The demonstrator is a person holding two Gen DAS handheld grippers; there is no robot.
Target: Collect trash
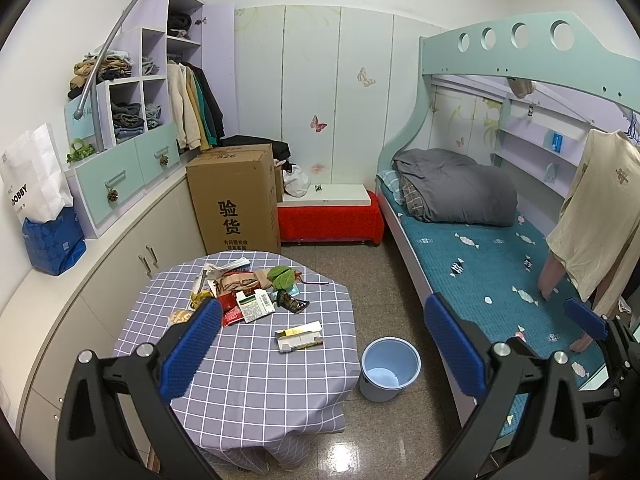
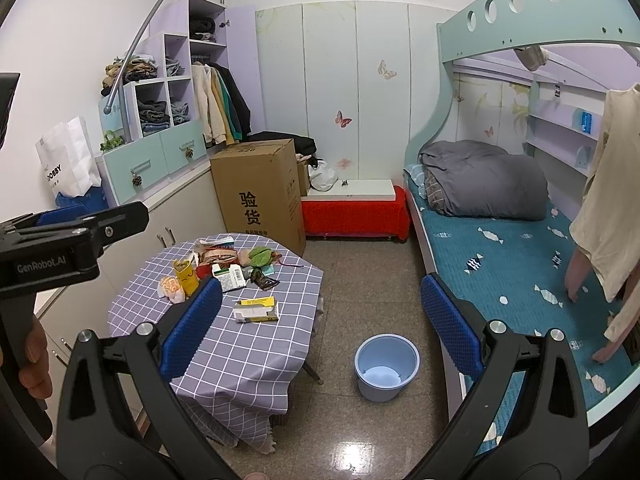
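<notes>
Nearest in both wrist views are two pairs of tongs with blue pads, each spread wide and gripping nothing: the left tongs (image 1: 324,320) and the right tongs (image 2: 322,306), held side by side above the near edge of a small bench (image 1: 248,368) draped in a grey checked cloth. On the floor just right of the bench stands a light blue bucket (image 1: 390,368), open-topped and apparently empty, the likely place for the trash. Closest on the bench, lying alone near its middle, is a flattened yellow and white carton (image 1: 299,336); its long axis runs roughly left to right, across the line of the tongs. It sits ahead of and below both tongs, slightly left of centre in each view, and neither pair is clearly nearer, so taking it probably calls for a forward and downward reach with the pads closing across its short side. Bare cloth surrounds the carton, giving open room. Farther back, toward the bench's far left, lies a trash pile (image 1: 240,292) of wrappers, small boxes and a green leaf, crowded together. Beyond are a tall cardboard box (image 1: 234,200), cabinets along the left wall, and a bed (image 1: 500,264) along the right, leaving a strip of open floor between bench and bed.
</notes>
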